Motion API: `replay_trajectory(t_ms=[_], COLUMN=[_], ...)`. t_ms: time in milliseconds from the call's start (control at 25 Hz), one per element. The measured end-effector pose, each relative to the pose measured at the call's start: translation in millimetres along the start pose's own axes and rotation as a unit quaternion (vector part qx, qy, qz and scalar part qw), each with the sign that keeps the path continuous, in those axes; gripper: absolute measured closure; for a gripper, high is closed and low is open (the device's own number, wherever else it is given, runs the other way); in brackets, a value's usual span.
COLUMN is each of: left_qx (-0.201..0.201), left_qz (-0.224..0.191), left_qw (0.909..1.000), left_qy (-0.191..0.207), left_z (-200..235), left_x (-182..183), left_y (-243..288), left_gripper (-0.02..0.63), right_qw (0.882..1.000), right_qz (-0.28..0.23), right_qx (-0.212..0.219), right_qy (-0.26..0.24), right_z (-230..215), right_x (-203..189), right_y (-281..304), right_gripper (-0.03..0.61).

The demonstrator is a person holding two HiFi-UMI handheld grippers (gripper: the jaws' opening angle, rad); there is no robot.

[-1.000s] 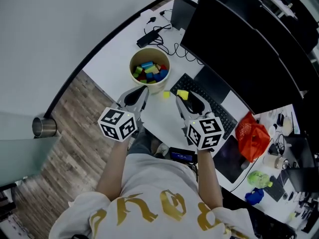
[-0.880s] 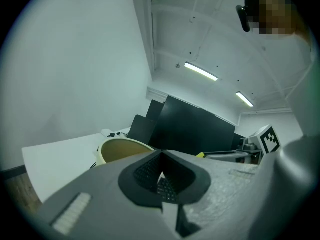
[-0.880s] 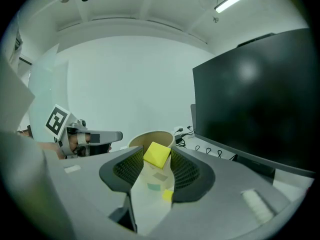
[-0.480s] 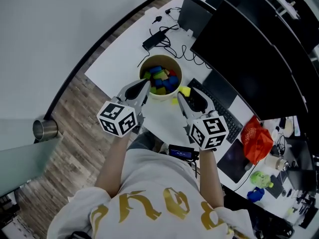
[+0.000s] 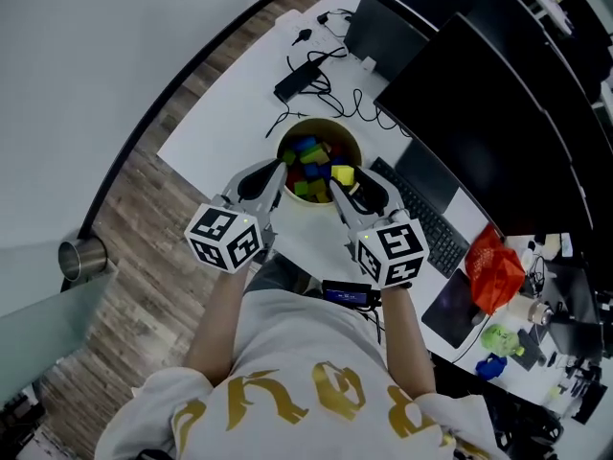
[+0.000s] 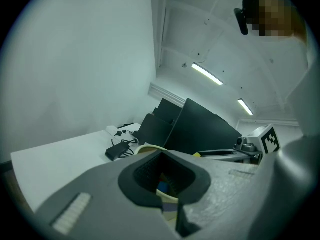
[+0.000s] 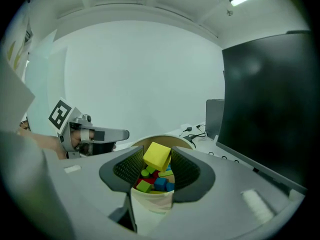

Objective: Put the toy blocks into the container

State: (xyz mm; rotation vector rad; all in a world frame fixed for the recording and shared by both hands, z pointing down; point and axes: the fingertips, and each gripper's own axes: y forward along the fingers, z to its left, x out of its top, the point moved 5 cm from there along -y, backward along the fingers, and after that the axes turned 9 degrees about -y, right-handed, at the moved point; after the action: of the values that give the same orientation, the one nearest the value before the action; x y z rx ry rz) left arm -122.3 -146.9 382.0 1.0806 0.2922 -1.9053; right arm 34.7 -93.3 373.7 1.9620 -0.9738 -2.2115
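Right gripper [image 7: 157,160]: we are clamping the yellow block [image 7: 157,155] over the container's [image 7: 152,202] mouth.
Left gripper [image 6: 163,178]: we are holding it released and empty.
Container: standing near the tabletop's [image 5: 228,113] front edge, near wall half hidden.

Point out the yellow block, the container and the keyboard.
yellow block [image 7: 157,156]: right gripper view, its front face.
container [image 7: 152,200]: right gripper view, its cream outer wall.
keyboard [image 5: 436,228]: head view, the middle of its keys.
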Motion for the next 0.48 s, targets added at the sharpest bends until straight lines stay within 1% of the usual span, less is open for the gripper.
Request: replay_trajectory(t_ms=[360, 400, 480], left_qx=[-0.036, -0.040, -0.047], left_qz=[0.027, 0.029, 0.031], left_qw=[0.9989, 0.9986, 0.9981], left_qy=[-0.015, -0.018, -0.024], left_z=[9.0, 9.3, 9.5], left_x=[1.0, 0.9, 1.3], left_y=[14.1, 14.3, 13.4], left_gripper=[0.612, 0.612, 0.612], right_qw=[1.000, 1.000, 1.000], right_qz=[0.019, 0.019, 0.019], right_qx=[-0.013, -0.013, -0.008], right_qy=[-0.005, -0.004, 0.000], right_z=[1.6, 2.0, 3.0], right_x=[-1.3, -1.6, -1.8], right_y=[17.4, 17.6, 17.2], right_gripper=[0.377, 0.370, 0.313])
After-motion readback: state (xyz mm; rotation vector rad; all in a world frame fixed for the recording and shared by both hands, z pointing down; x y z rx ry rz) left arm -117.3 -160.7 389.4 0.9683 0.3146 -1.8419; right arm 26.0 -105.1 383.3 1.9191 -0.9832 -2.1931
